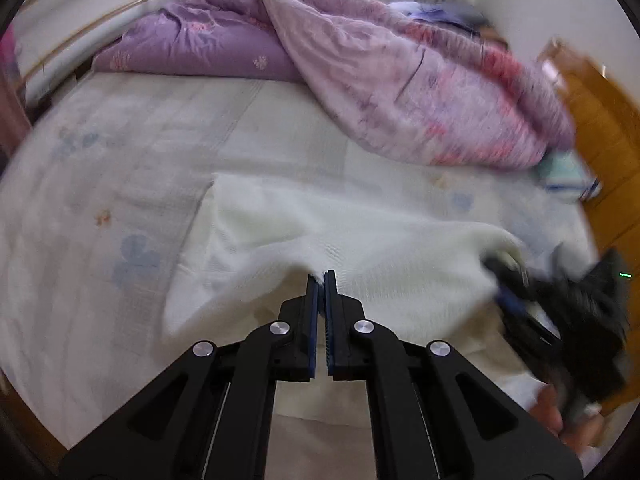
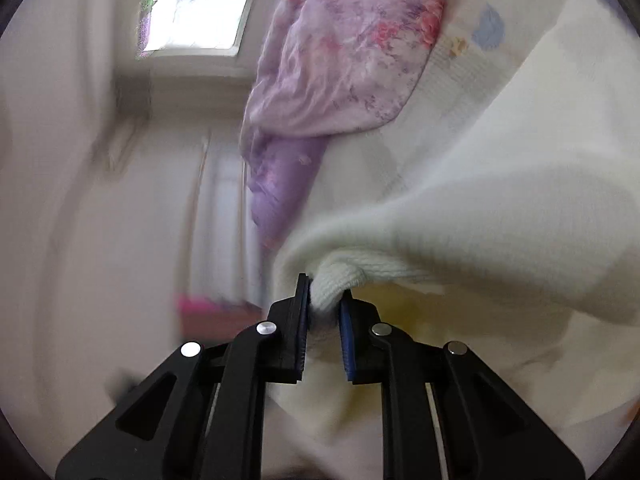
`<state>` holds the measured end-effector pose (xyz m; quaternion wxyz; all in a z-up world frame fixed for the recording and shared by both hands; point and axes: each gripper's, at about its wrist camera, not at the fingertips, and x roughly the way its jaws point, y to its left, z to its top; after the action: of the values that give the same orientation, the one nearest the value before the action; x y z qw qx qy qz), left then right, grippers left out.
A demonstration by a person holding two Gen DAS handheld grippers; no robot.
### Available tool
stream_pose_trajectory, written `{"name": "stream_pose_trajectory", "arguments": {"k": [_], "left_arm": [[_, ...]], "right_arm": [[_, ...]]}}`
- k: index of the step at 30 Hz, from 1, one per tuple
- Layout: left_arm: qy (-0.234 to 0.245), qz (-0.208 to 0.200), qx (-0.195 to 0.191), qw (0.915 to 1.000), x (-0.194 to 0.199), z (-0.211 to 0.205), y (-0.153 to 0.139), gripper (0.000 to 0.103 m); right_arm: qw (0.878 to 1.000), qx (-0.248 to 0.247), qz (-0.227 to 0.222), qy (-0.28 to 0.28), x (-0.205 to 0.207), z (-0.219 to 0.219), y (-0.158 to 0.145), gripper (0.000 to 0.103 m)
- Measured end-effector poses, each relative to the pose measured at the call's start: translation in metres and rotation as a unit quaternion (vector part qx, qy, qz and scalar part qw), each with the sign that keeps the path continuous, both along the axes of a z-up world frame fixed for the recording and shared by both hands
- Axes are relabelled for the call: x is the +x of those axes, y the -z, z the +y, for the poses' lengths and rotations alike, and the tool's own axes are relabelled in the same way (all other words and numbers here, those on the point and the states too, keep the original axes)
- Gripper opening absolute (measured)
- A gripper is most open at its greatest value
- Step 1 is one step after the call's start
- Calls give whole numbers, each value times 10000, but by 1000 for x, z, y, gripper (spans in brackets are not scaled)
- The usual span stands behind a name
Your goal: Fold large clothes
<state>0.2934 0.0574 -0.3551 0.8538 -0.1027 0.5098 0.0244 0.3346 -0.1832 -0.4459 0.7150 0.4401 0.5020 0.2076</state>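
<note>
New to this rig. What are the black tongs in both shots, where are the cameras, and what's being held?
There is no robot arm here. A person holds a black two-finger hand-held gripper in each hand, and each one carries a fisheye camera that looks forward along its fingers, so each picture shows its own gripper at the bottom.

The left wrist view shows the left hand-held gripper shut on an edge of a cream-white knitted garment, which lies spread on a bed with a pale flower-printed sheet. A bunched purple and pink floral quilt sits at the far side. The blurred black shape at the right is the right hand-held gripper.

The right wrist view is tilted. Its gripper pinches a thick ribbed fold of the same garment.
</note>
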Motion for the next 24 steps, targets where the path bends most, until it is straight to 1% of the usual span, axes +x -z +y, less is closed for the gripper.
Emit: {"name": "stream_pose_trajectory", "arguments": {"k": [1,2,3,4,5,6,7,8,9,10,11,12,13,14,15,16,17,18,19,20,21,22,23,24], "left_arm": [[-5,638,226,9977,-5,0,40,3],[-23,1044,294,9941,-10,0,62,3],[-60,1468,294,9887,-18,2,84,3],[-207,1773,189,9838,-31,7,101,5],[-360,1930,23,9805,-40,12,107,9],[-628,2102,-234,9754,-50,20,110,20],[-863,2178,-450,9711,-56,26,109,36],[-1027,2222,-622,9676,-61,30,107,45],[-1292,2331,-915,9595,-67,35,105,62],[-1457,2401,-1108,9533,-70,37,105,69],[-1670,2453,-1494,9432,-73,38,107,69],[-1835,2470,-1929,9317,-73,39,112,70],[-1954,2467,-2198,9234,-71,39,117,79],[-2173,2438,-2459,9126,-68,40,127,81],[-2402,2385,-2617,9038,-64,41,136,81],[-2618,2418,-2741,8932,-55,43,152,77],[-2671,2448,-2833,8879,-50,43,160,66],[-2662,2427,-3027,8824,-42,43,167,31],[-2622,2508,-3028,8813,-31,44,169,14],[-2556,2438,-2937,8883,-20,46,162,12],[-2390,2168,-2798,9042,-8,47,145,10],[-2170,1906,-2648,9200,2,49,127,9],[-1897,1612,-2501,9357,11,48,108,9],[-1603,1301,-2337,9501,16,44,86,9]], "right_arm": [[9950,-386,877,-277,-19,7,40,20],[9832,-395,1739,-380,-39,8,76,20],[9752,-315,2162,-342,-51,7,92,20],[9689,-153,2464,-142,-71,1,104,20],[9658,-187,2585,-46,-79,-2,105,23],[9612,-294,2744,-8,-83,-5,104,44],[9572,-369,2870,59,-87,-10,99,56],[9581,-360,2834,179,-88,-15,91,65],[9606,-315,2747,276,-83,-18,83,65],[9635,-286,2642,337,-78,-22,73,65],[9649,-313,2575,401,-72,-26,65,66],[9663,-348,2499,508,-67,-30,58,70],[9667,-401,2434,685,-58,-37,55,73],[9660,-390,2412,847,-55,-43,55,77],[9639,-370,2445,986,-50,-46,59,78],[9581,-416,2578,1179,-39,-51,65,78],[9519,-535,2728,1292,-36,-55,68,78],[9467,-804,2840,1288,-21,-55,73,77],[9460,-971,2844,1220,-15,-54,71,69],[9499,-1027,2724,1134,-4,-55,64,40],[9592,-1090,2390,1051,12,-56,46,17],[9680,-1067,2048,983,24,-54,29,10],[9783,-1015,1568,901,32,-55,7,7],[9833,-1036,1235,840,36,-55,-11,7]]}}
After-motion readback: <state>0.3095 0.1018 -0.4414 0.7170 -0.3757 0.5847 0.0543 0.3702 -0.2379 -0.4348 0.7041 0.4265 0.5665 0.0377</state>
